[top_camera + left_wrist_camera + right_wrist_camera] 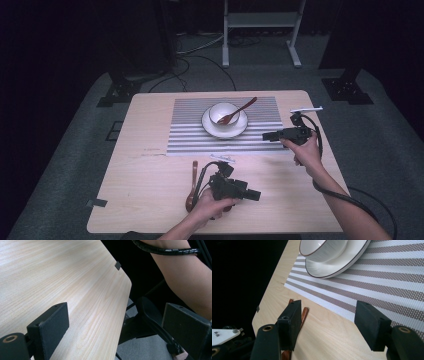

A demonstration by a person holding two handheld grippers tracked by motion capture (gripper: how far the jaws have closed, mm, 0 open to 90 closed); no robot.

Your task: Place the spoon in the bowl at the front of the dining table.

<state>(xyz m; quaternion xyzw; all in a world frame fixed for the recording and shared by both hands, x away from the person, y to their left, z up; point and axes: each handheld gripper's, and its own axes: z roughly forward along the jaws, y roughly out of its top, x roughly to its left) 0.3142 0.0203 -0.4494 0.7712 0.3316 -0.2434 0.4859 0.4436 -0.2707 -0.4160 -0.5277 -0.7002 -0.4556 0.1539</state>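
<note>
A white bowl (218, 111) stands on a white plate (239, 131) on a striped placemat (190, 137), with a brown spoon (240, 111) resting in the bowl. A second brown spoon (193, 175) lies on the bare wooden table, left of my left gripper (254, 195). That gripper hovers near the front edge and points right, its jaws open around nothing (117, 325). My right gripper (267, 136) is at the placemat's right edge and points left, open and empty (332, 322). Ahead of it are the bowl (324, 250), the plate (342, 265) and the second spoon (305, 313).
The table's front right corner (126, 281) lies ahead of the left gripper, with the person's right forearm (185, 277) beyond it. A dark tape piece (97, 202) sticks to the front left edge. A metal stand (260, 20) and cables sit on the floor behind.
</note>
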